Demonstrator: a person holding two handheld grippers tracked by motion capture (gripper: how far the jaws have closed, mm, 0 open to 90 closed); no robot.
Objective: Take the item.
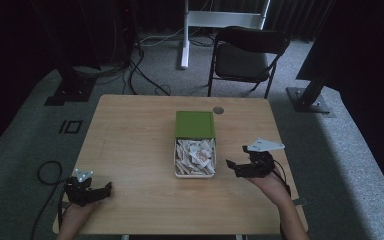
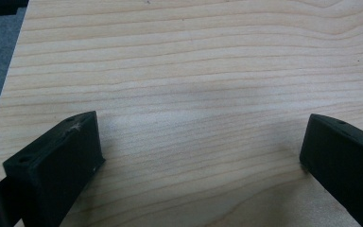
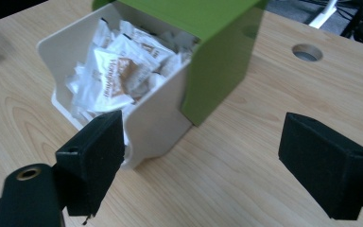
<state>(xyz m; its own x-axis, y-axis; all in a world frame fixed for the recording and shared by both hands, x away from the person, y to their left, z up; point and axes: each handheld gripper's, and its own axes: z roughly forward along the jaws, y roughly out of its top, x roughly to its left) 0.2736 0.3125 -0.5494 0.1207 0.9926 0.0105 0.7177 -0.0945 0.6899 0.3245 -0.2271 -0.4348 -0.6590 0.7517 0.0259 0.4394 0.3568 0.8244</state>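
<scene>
A white box (image 1: 195,174) full of white sachets (image 1: 195,156) stands in the middle of the wooden table (image 1: 135,145), with its green lid (image 1: 195,124) slid back over the far half. My right gripper (image 1: 236,157) is open just right of the box, jaws pointing at its side. In the right gripper view the box wall (image 3: 158,118) sits ahead between the spread jaws, with the sachets (image 3: 116,66) and green lid (image 3: 217,52) behind. My left gripper (image 1: 107,189) rests open near the table's front left corner, over bare wood (image 2: 194,94).
A round cable hole (image 1: 218,110) sits in the table near the far edge, behind the box. A black folding chair (image 1: 247,55) and a white stand (image 1: 185,35) are beyond the table. Cables lie on the grey carpet at left.
</scene>
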